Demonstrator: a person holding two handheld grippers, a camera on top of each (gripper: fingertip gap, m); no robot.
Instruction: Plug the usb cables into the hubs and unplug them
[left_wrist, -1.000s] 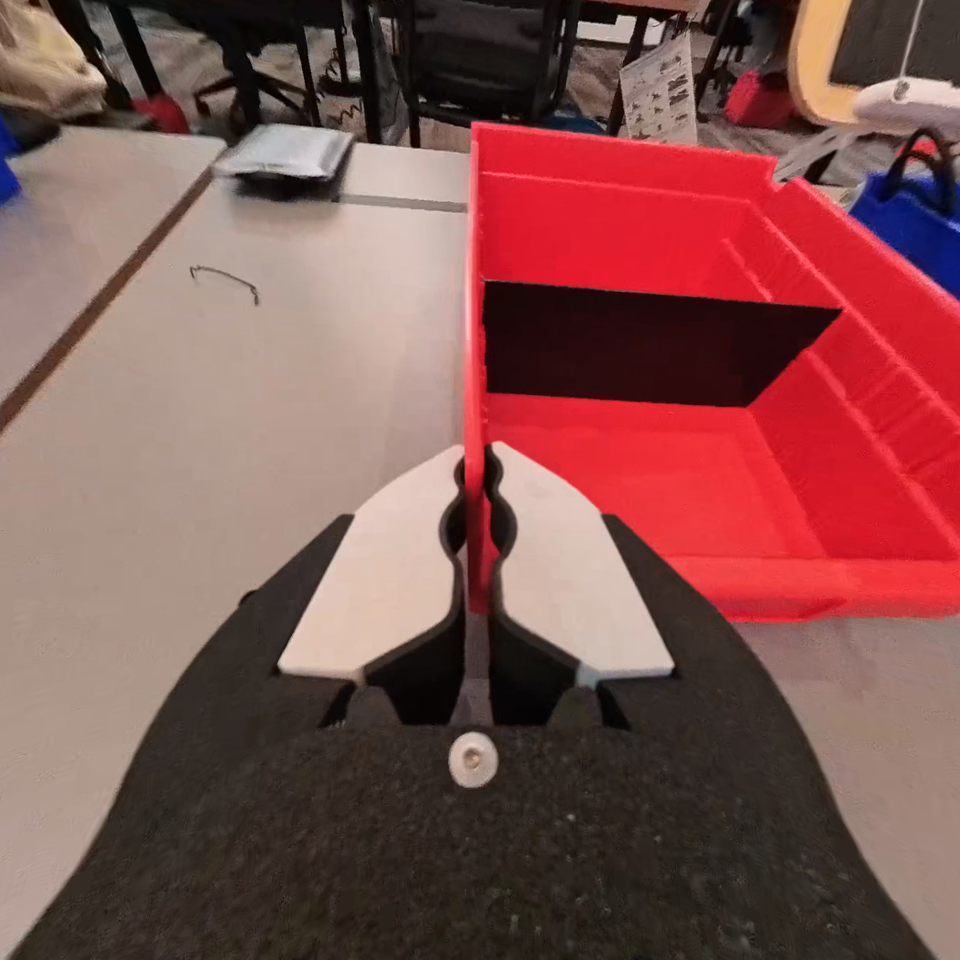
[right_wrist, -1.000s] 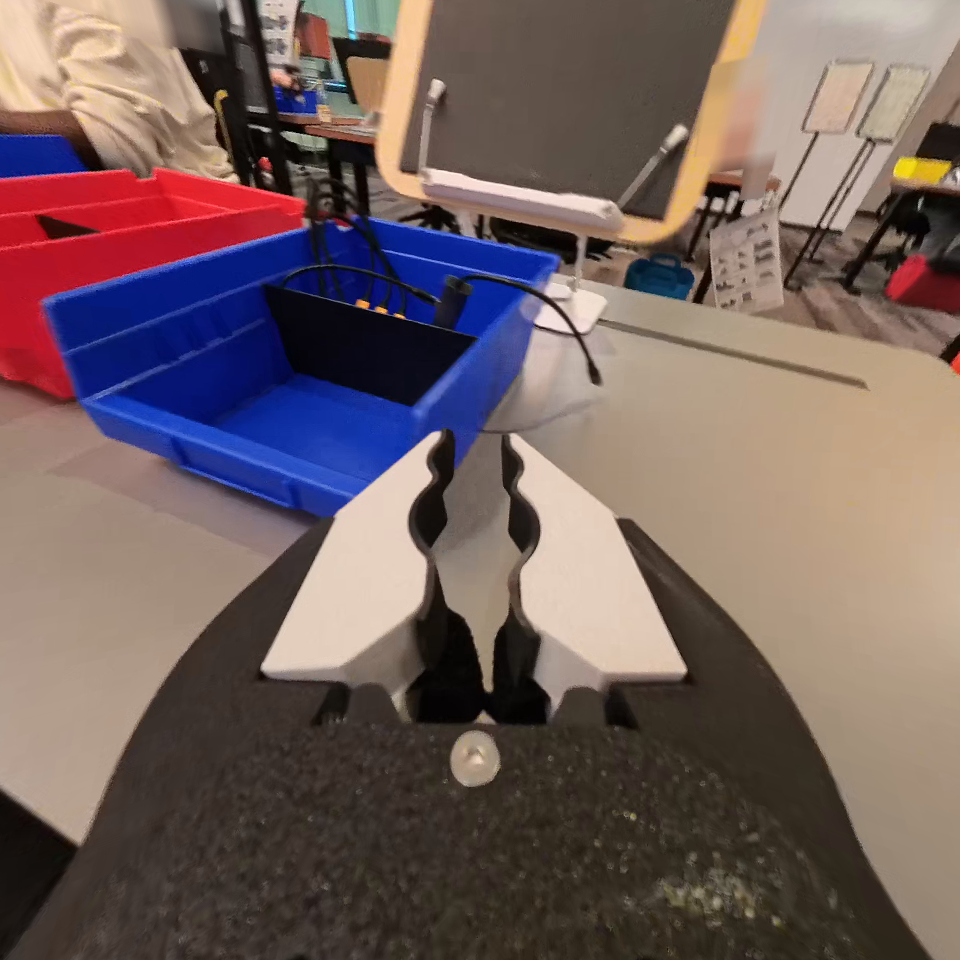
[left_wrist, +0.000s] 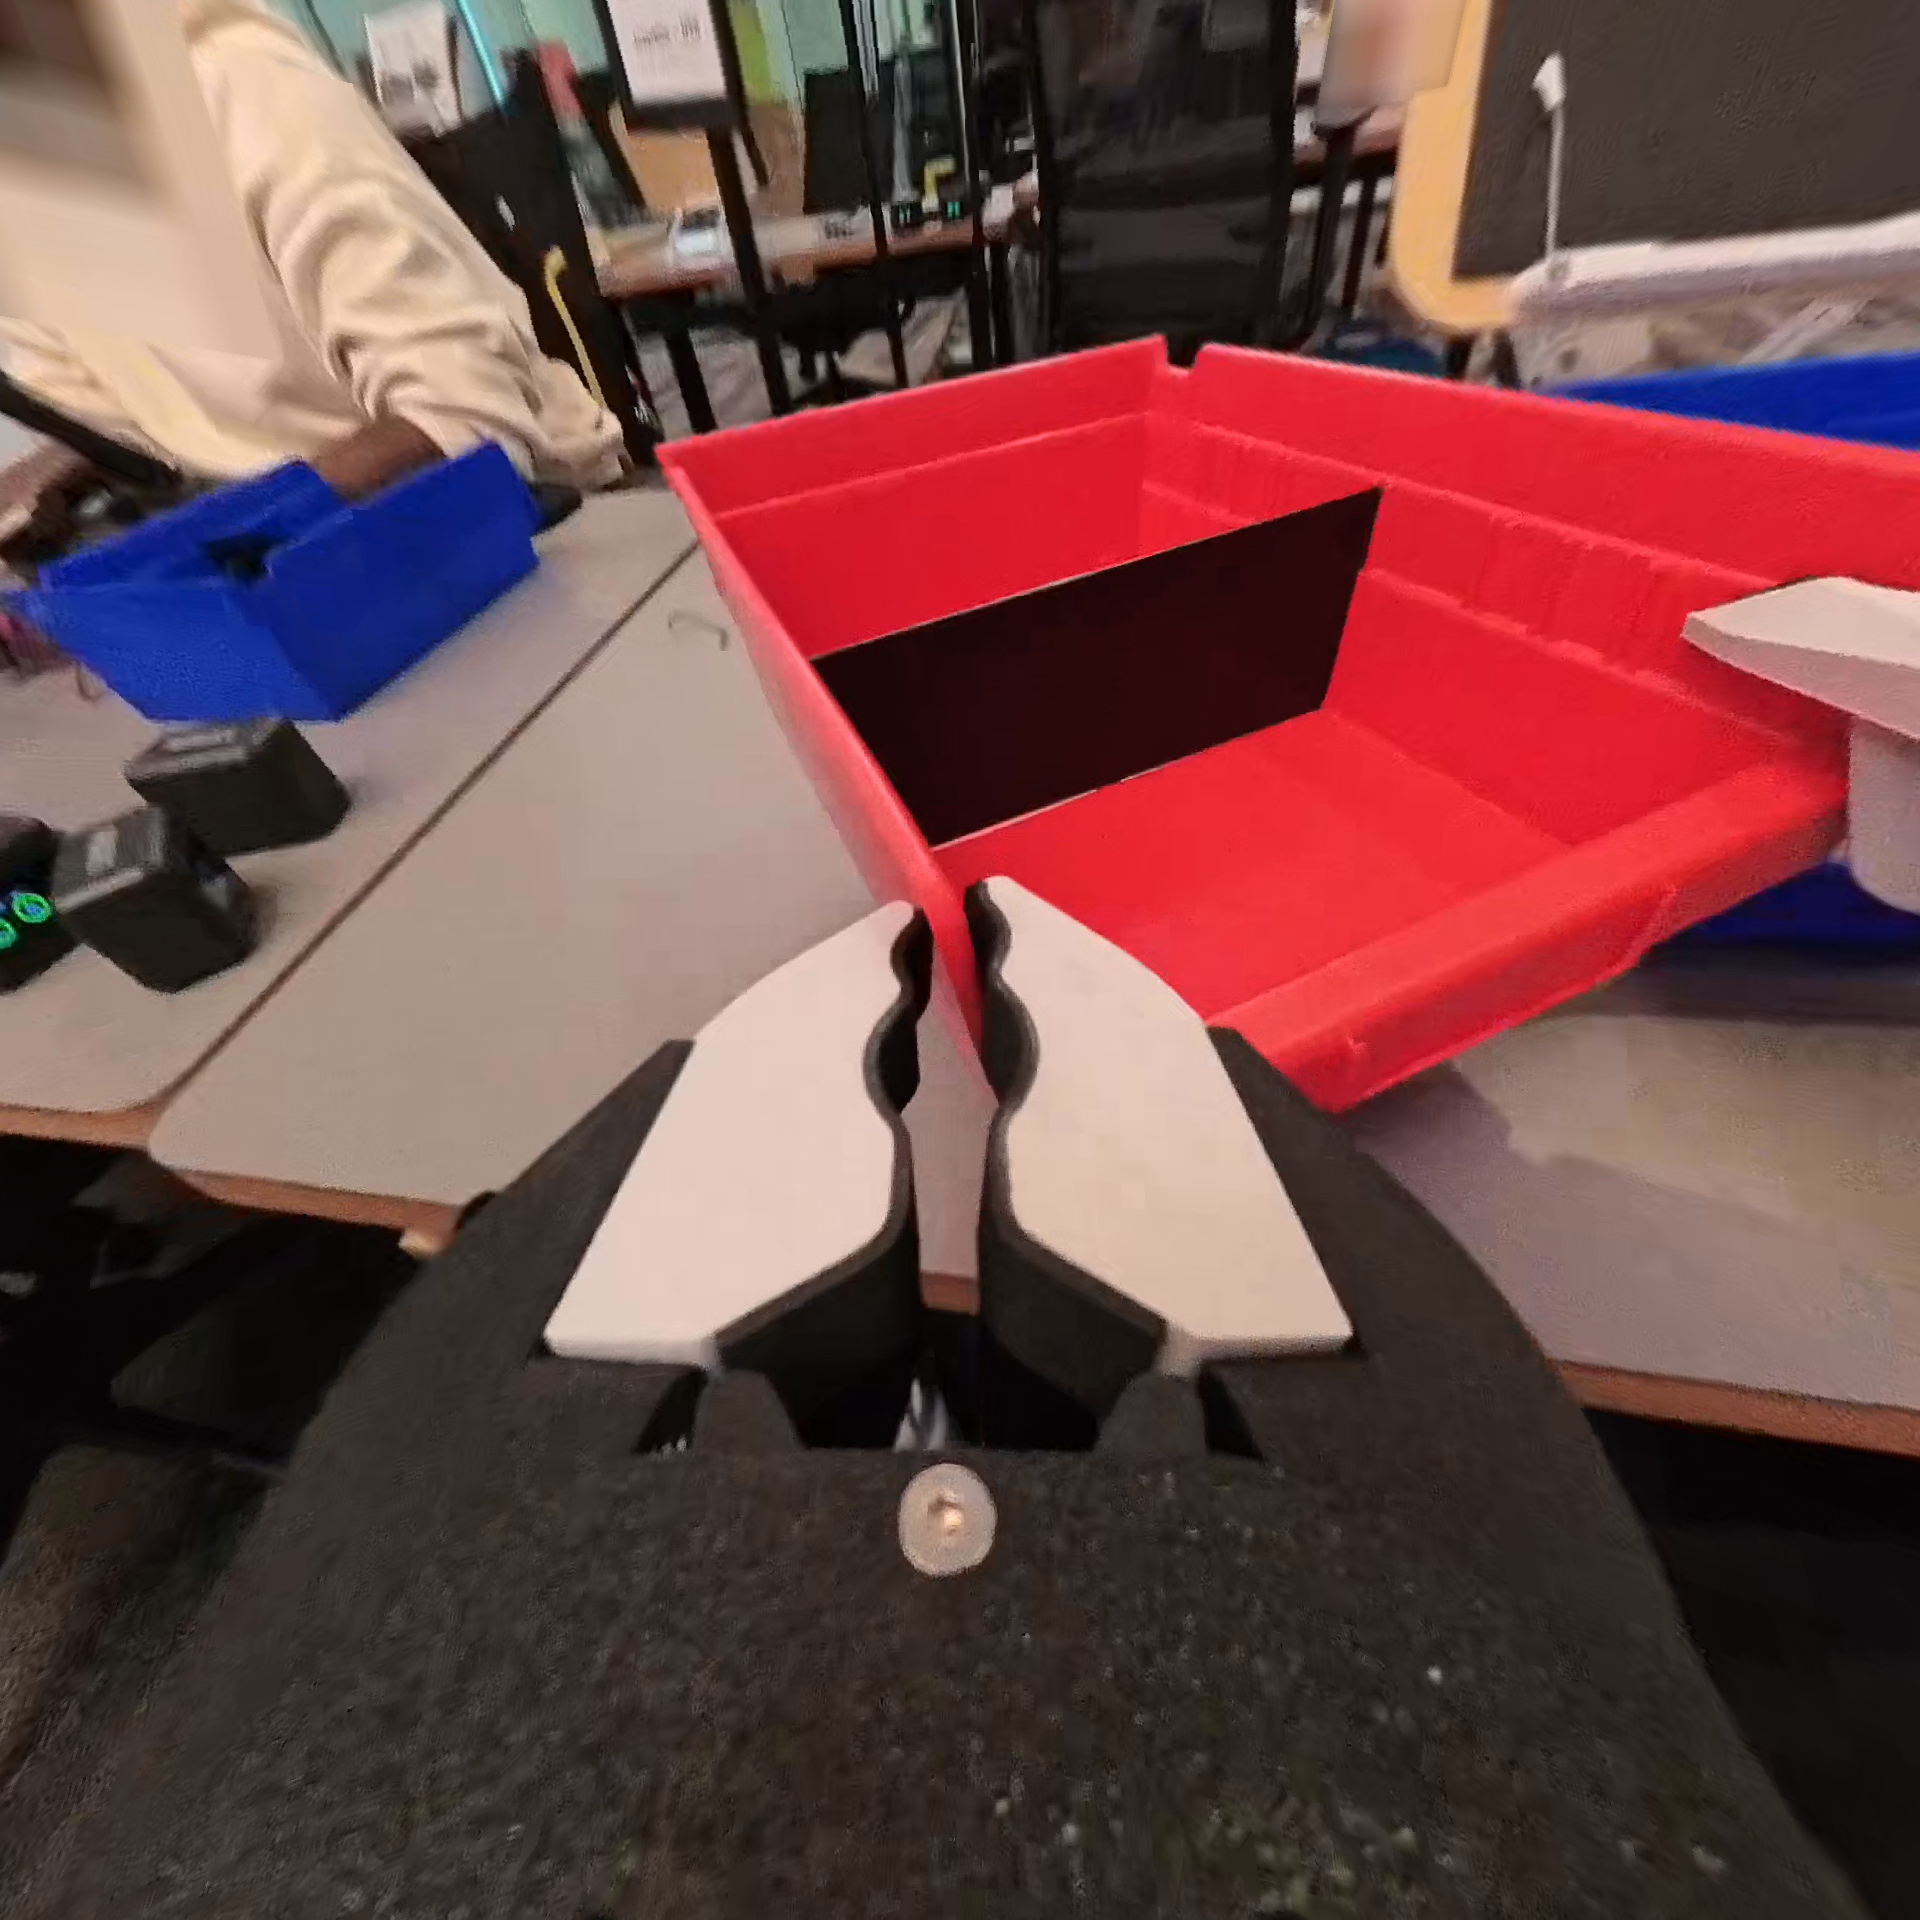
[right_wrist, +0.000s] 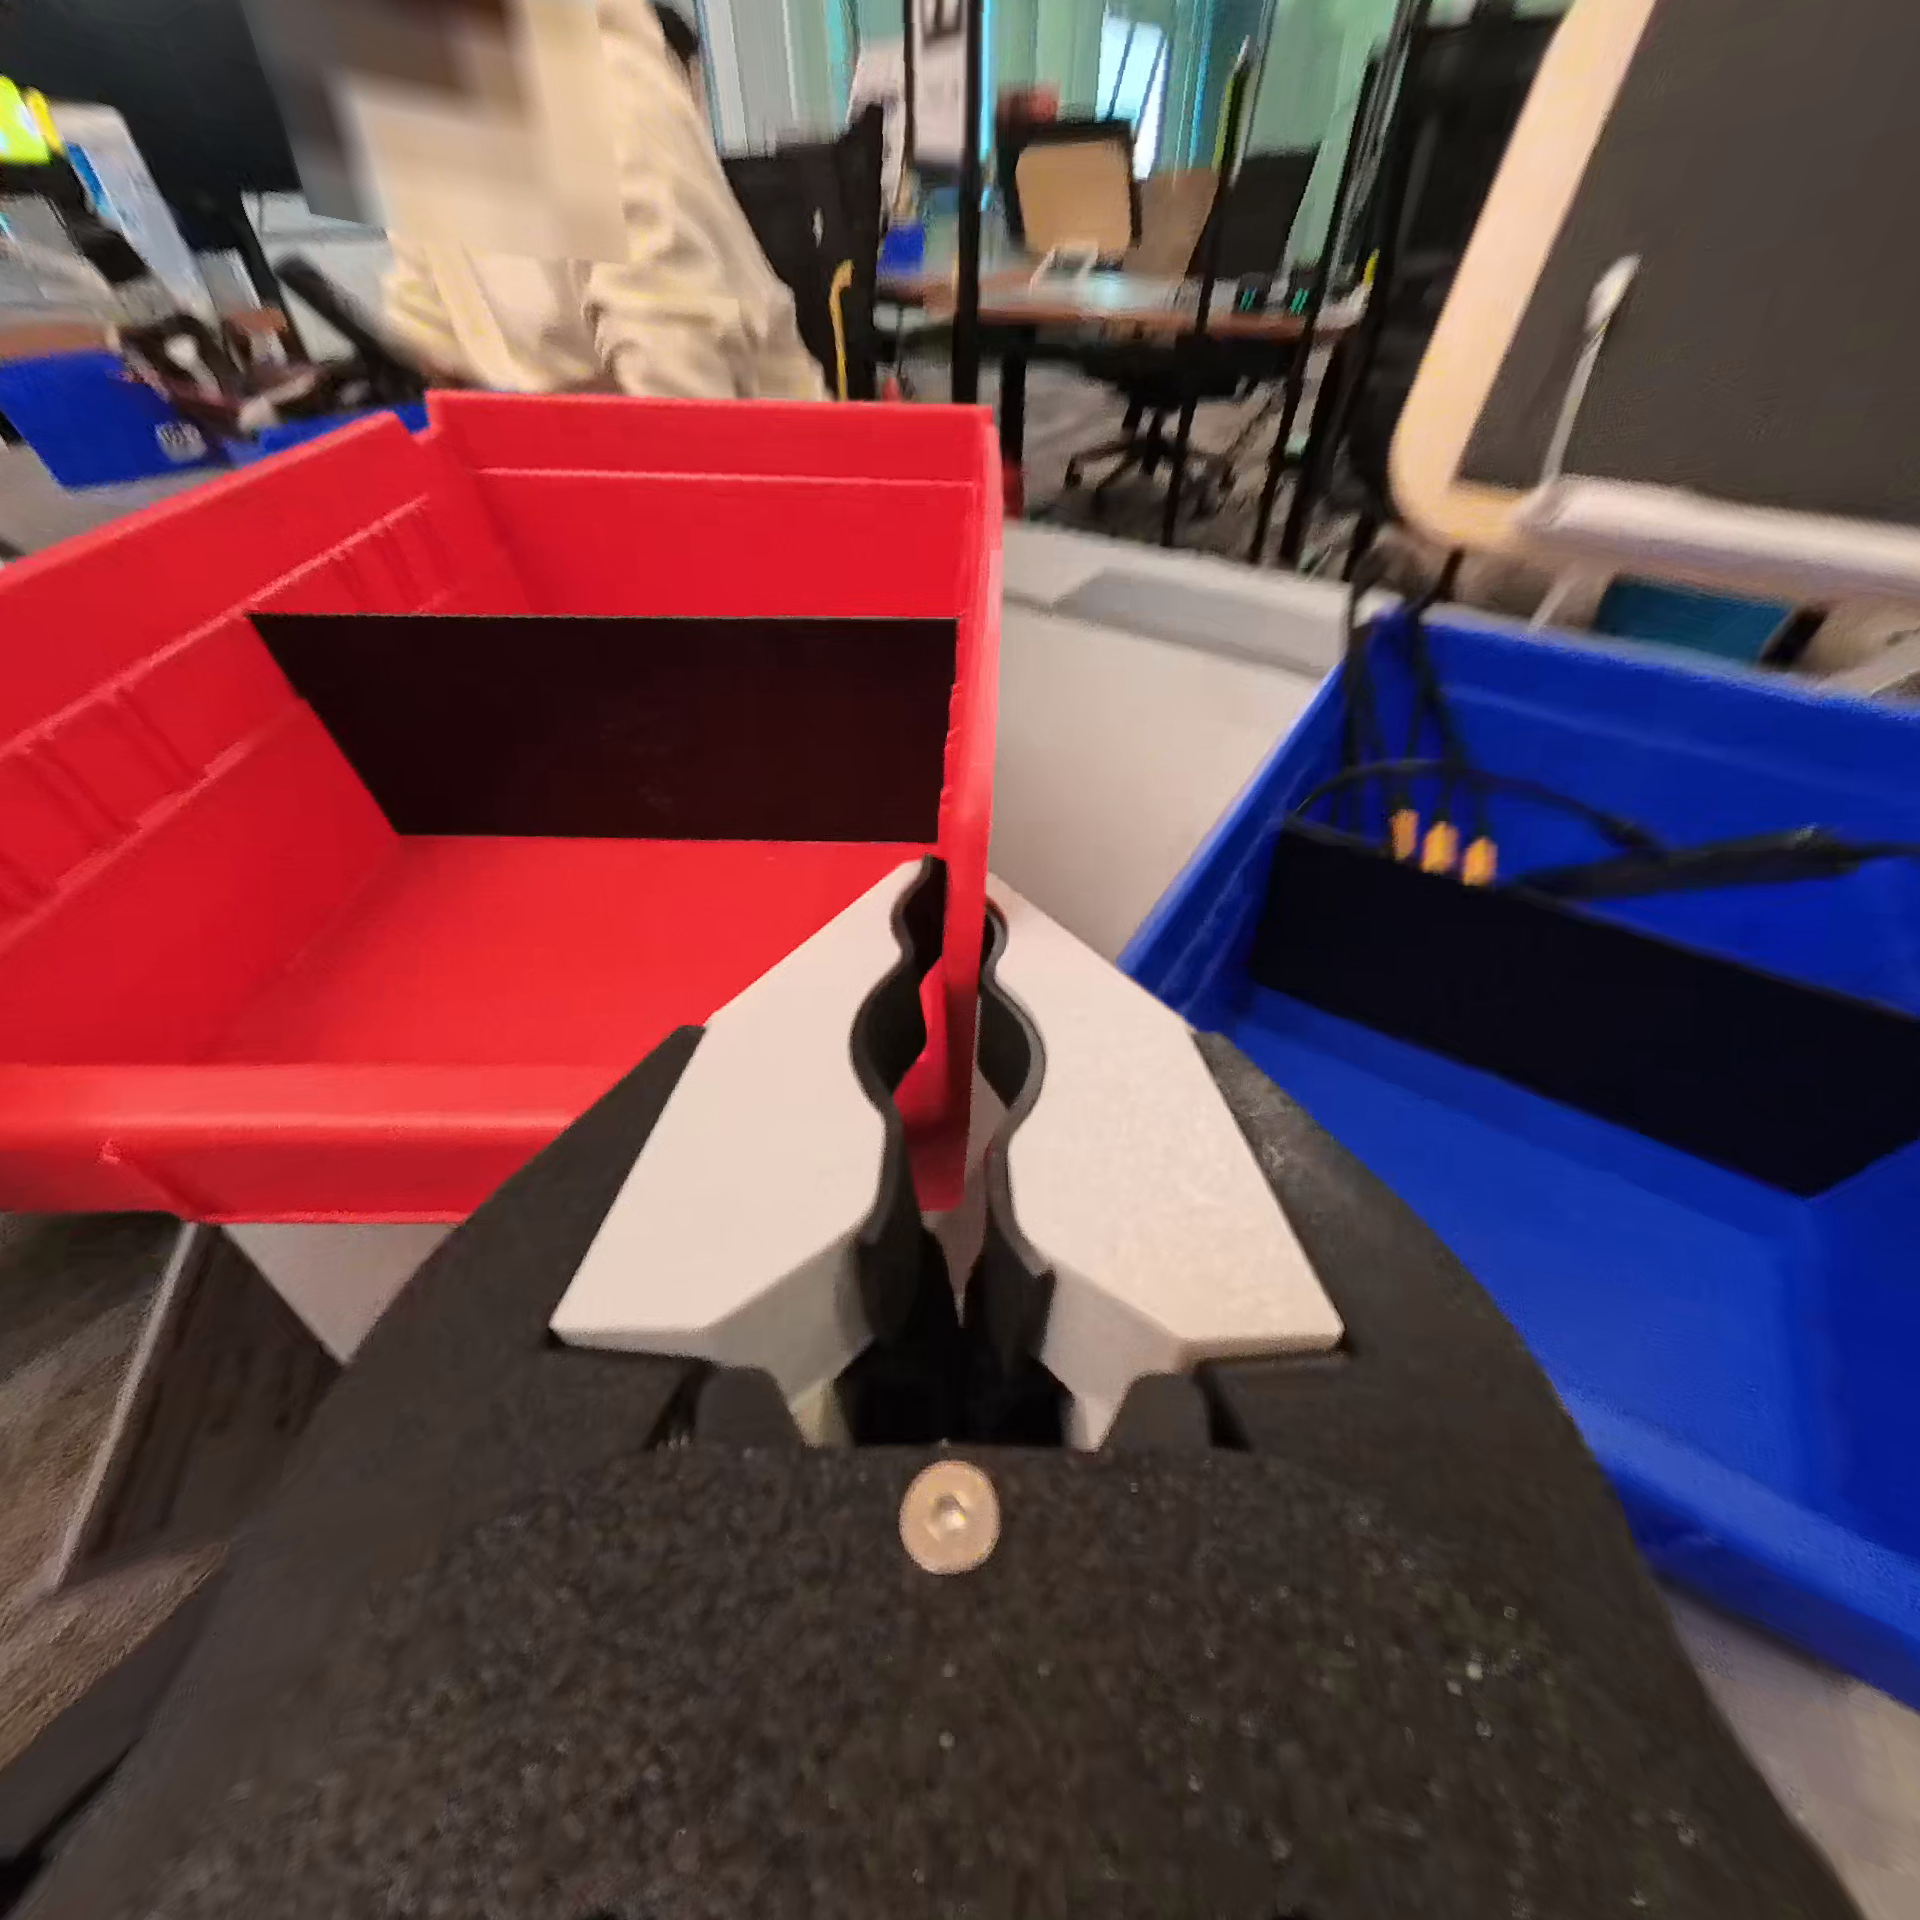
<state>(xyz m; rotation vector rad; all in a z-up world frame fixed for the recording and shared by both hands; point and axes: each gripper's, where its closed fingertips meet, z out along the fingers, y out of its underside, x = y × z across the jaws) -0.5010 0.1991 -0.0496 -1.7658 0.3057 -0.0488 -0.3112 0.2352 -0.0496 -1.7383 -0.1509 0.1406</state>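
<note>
Looking along my left gripper (left_wrist: 948, 914), I see its two pale fingers pinching the near corner of the left side wall of a red plastic bin (left_wrist: 1299, 904), one finger outside the wall and one inside. A black divider panel (left_wrist: 1091, 665) stands across the bin, splitting it into a near and a far compartment; the near one shows only bare red floor. The bin appears tilted over a grey table (left_wrist: 540, 935). At the far right edge my right gripper (left_wrist: 1860, 717) shows pale against the bin's other wall. To the left, on the neighbouring table, sit small black blocks (left_wrist: 203, 842), one piece beside them with green lights, and behind them a blurred blue bin (left_wrist: 301, 592) with a person's cream sleeve (left_wrist: 384, 281) reaching to it.

Turning to my right gripper (right_wrist: 961, 894), its fingers are pressed onto the right side wall of the same red plastic bin (right_wrist: 312, 1039), the wall running between them at the near corner. The black divider panel (right_wrist: 644, 727) crosses the bin here too. Just beside it on the right is a blue plastic bin (right_wrist: 1558, 1195) with its own dark divider (right_wrist: 1558, 1008); behind that divider lie black cables with yellow connectors (right_wrist: 1439, 847). A person in a cream top (right_wrist: 623, 270) stands beyond, blurred.
</note>
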